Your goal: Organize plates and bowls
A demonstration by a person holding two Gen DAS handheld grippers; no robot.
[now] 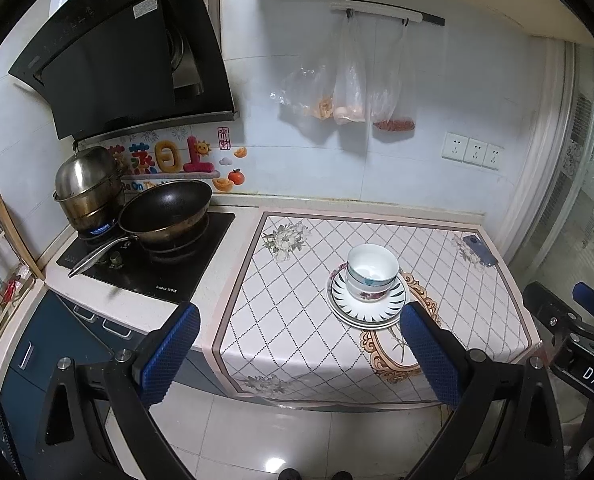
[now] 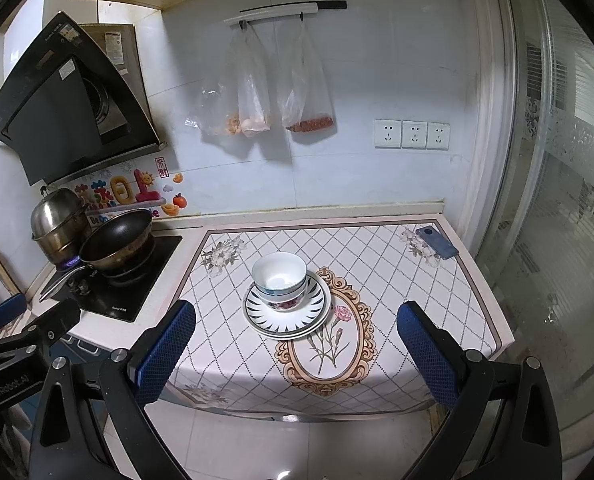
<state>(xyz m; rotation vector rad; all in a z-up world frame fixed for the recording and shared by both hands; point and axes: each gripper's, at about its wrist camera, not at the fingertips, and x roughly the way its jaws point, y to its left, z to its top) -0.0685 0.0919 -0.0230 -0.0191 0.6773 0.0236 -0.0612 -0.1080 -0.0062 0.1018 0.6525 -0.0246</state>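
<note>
Left wrist view: the left gripper (image 1: 299, 354) hangs spread wide and empty, with 2 nested bowls (image 1: 372, 272) on stacked plates (image 1: 367, 300) ahead on the cloth-covered counter (image 1: 297, 280). Right wrist view: the right gripper (image 2: 295, 354) is likewise spread and empty, the bowls (image 2: 280, 280) and plates (image 2: 287, 308) straight ahead between its fingers.

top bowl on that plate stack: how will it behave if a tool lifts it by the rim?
The top bowl looks like glazed ceramic: probably rigid, slick under the pads, and breakable if dropped. It sits nested in a second bowl on stacked plates, so it may drag the lower bowl along or rock the stack. Its deep shape suggests it would tip under a one-sided rim grasp.
</note>
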